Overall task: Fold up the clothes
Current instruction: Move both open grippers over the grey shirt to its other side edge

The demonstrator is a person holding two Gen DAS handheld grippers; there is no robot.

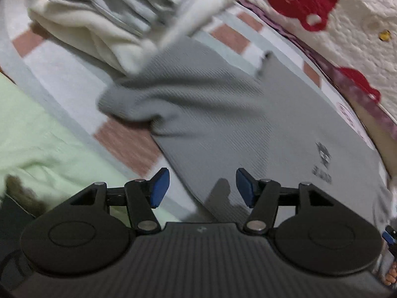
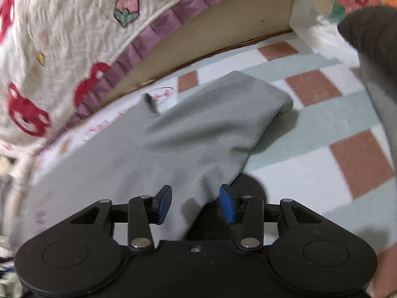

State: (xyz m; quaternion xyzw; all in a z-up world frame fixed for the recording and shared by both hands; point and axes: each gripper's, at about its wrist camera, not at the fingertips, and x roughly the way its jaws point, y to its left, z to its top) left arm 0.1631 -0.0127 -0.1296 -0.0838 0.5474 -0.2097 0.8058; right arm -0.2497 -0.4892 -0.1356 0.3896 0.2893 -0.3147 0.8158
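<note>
The ribbed shirt [image 1: 223, 114] in the middle of the frame is plain grey with a small dark logo at lower right. Under it, the sheet [image 2: 322, 114] is checked in white, pale blue-grey and terracotta squares. At upper left the folded stack [image 1: 94, 19] is cream and grey. The quilt [image 2: 62, 37] is white with red bears, a pink strawberry and purple trim. Both tongs [image 1: 202, 188] [image 2: 196, 203] are black with blue pads.

Grey ribbed garment [image 1: 223, 114]: lying spread on the checked bed cover, one sleeve [image 2: 223, 109] lying folded across the body, its cuff end pointing away from the quilt side. A small dark printed logo [image 1: 322, 161] is showing on the upper face. Stack of folded cream and grey clothes [image 1: 94, 17]: sitting just beyond the garment, blurred, one edge overlapping it.
</note>
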